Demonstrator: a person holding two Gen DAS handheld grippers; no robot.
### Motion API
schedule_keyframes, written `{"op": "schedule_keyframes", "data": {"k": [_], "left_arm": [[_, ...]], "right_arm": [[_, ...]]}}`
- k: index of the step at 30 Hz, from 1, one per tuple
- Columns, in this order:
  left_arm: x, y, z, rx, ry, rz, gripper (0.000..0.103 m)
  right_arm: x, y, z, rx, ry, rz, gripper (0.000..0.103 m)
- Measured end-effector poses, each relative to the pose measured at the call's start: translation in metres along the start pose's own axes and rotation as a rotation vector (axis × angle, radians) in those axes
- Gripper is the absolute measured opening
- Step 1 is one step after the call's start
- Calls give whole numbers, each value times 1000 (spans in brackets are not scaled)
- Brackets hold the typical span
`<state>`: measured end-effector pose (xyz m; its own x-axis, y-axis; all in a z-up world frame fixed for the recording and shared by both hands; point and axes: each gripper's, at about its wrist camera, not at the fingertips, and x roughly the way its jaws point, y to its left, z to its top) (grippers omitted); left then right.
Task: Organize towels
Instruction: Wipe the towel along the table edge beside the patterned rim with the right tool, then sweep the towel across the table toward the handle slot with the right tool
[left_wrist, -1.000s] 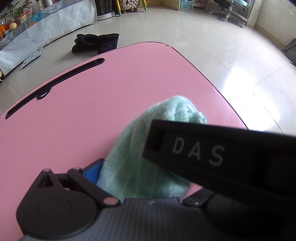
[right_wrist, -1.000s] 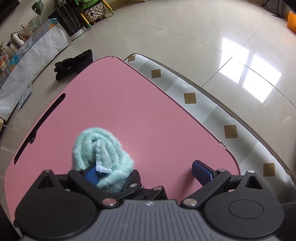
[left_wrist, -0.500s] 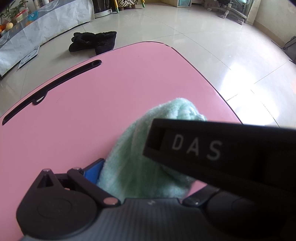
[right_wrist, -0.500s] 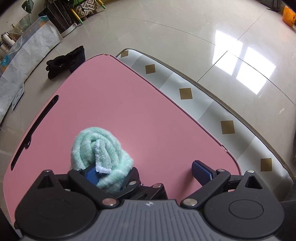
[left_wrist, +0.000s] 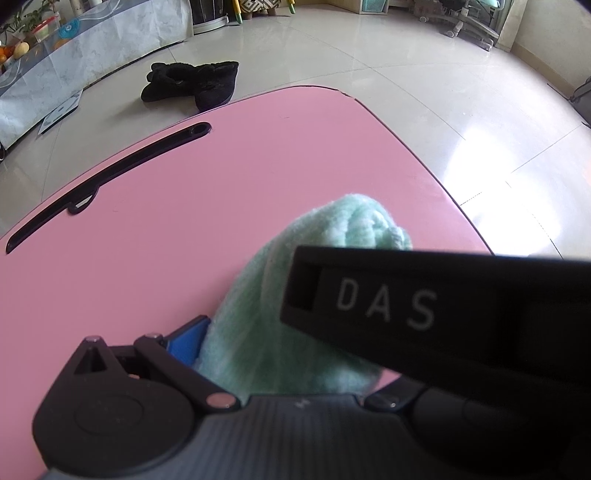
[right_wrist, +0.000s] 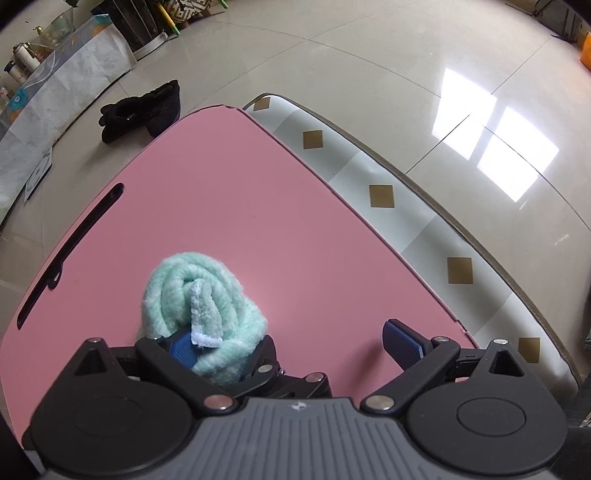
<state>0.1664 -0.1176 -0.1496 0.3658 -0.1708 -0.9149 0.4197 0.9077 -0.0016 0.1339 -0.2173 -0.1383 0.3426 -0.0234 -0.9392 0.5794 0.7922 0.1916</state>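
Note:
A mint green towel (right_wrist: 199, 306), rolled into a coil with a white corner sticking out, lies on the pink table (right_wrist: 258, 206). In the left wrist view the towel (left_wrist: 354, 225) sits between my left gripper (left_wrist: 280, 350) fingers, whose blue pad (left_wrist: 186, 341) presses its side; that gripper is shut on it. The right gripper's black body marked DAS (left_wrist: 443, 314) hides the other finger. My right gripper (right_wrist: 291, 341) hovers just above, open. Its left pad (right_wrist: 183, 349) is against the roll and its right pad (right_wrist: 400, 341) stands well apart over bare table.
A long black slot (left_wrist: 110, 184) runs along the table's left side. A white-and-grey padded surface with gold diamonds (right_wrist: 380, 195) borders the table's right edge. Black fuzzy boots (left_wrist: 192, 85) lie on the glossy tiled floor beyond; furniture lines the far wall.
Almost nothing differs. The right wrist view has drifted slightly over the table. The towel stays in the left gripper's hold and the right jaws stay wide.

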Motion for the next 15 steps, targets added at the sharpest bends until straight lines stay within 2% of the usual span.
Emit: {"op": "schedule_keyframes", "data": {"k": [15], "left_arm": [[-1,22,2,-63,5,29,103]], "right_arm": [[8,21,1,-48,8,58,99]]}}
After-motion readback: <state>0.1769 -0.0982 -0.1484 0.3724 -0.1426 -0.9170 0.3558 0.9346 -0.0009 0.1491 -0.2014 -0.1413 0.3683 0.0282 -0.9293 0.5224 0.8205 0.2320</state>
